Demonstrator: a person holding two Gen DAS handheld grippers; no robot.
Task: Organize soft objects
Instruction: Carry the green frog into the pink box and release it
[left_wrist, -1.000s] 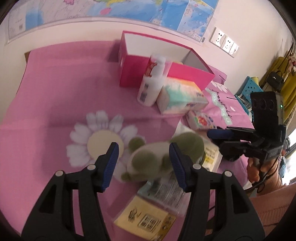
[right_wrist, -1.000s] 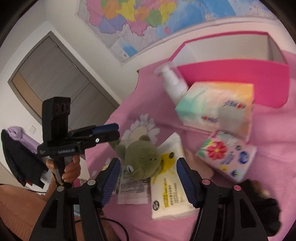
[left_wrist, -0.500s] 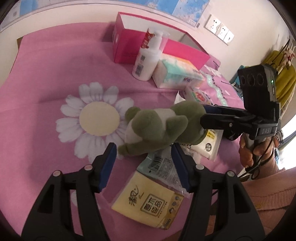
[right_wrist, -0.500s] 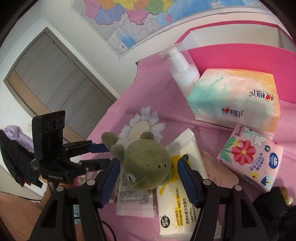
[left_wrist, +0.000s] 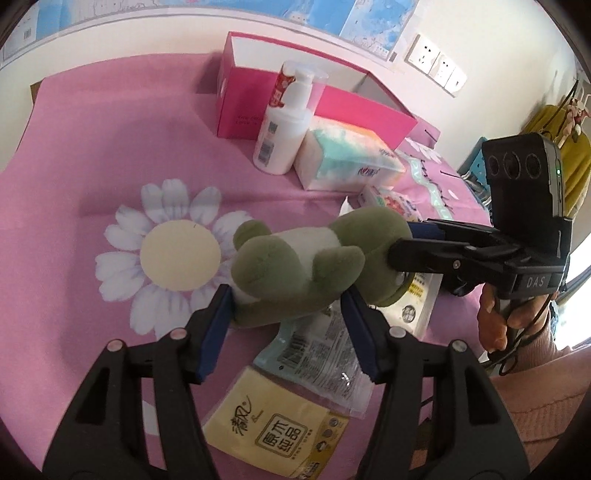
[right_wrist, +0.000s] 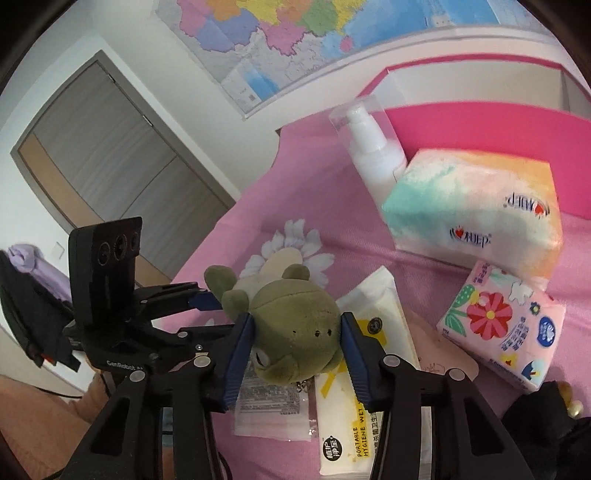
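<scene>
Above the pink desk, the right tongs pinch the frog by its head; the left tongs stand spread around its legs.

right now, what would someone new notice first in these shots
The green frog plush, pinched at its head between the right gripper pads, hangs above the pink daisy tablecloth. Its lower body sits between the left gripper pads, which bracket it without clearly squeezing. Behind it, an open pink box stands with a white pump bottle and a pastel tissue pack before it.
</scene>
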